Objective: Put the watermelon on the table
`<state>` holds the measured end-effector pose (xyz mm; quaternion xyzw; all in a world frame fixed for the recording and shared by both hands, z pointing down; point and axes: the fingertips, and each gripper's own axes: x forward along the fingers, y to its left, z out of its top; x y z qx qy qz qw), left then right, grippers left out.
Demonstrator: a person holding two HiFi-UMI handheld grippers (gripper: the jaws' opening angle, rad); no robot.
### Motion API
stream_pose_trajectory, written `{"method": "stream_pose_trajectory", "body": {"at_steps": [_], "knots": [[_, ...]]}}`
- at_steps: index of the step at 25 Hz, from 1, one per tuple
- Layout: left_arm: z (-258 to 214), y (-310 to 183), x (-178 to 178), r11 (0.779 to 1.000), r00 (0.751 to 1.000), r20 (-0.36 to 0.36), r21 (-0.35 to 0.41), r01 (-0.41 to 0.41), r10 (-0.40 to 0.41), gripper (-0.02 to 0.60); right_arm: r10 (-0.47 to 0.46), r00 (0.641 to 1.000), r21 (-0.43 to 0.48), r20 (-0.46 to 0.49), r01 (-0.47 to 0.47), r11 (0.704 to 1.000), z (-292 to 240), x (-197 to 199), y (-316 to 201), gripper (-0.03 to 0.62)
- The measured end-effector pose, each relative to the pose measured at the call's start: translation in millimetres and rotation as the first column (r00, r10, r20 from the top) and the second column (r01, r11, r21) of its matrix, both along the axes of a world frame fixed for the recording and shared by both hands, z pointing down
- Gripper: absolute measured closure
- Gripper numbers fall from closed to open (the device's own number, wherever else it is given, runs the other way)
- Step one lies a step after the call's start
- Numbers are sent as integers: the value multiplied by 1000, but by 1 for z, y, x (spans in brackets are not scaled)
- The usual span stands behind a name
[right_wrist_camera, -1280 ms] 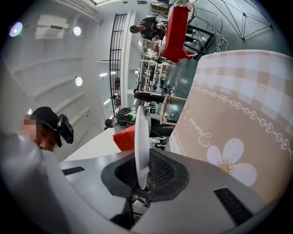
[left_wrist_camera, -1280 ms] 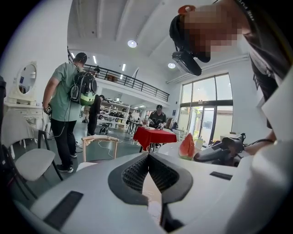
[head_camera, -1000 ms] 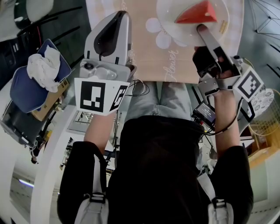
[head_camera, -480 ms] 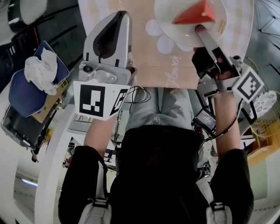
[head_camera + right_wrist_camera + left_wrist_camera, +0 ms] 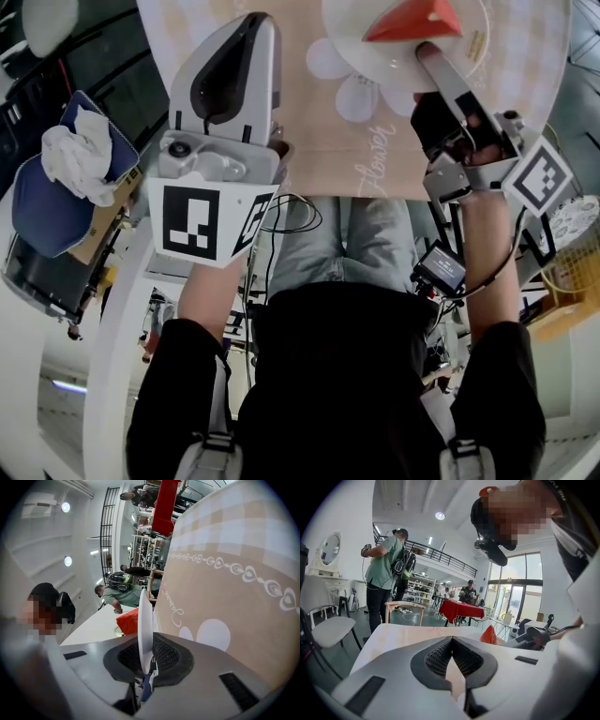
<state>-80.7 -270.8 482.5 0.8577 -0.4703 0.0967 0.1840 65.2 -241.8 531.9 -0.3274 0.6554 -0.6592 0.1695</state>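
Note:
A red wedge of watermelon (image 5: 412, 21) lies on a white plate (image 5: 375, 58). My right gripper (image 5: 427, 52) is shut on the plate's near rim and holds it just over the beige flowered tablecloth (image 5: 319, 131). In the right gripper view the plate (image 5: 145, 620) stands edge-on between the pads, with the watermelon (image 5: 128, 622) beyond it. My left gripper (image 5: 258, 19) hangs over the cloth to the left of the plate. Its jaws meet at the tips (image 5: 451, 639) with nothing between them. From there the watermelon (image 5: 489, 635) shows at the right.
A blue cushion (image 5: 42, 202) with a crumpled white cloth (image 5: 75, 155) lies left of the table. A wire basket (image 5: 572, 267) stands at the right. Beyond the table are a white chair (image 5: 328, 630), a standing person (image 5: 386, 573) and a red-covered table (image 5: 459, 610).
Both grippers have come down closer to the tablecloth, the right one carrying the plate and watermelon with it. Neither grip has changed.

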Motion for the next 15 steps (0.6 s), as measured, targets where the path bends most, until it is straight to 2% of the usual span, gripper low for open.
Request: {"method": "stream_pose_trajectory", "body": {"at_steps": [15], "knots": [[39, -8, 3, 999, 1000, -9, -38, -2, 2, 574, -6, 1000, -37, -10, 6, 999, 38, 1, -9, 560]]}}
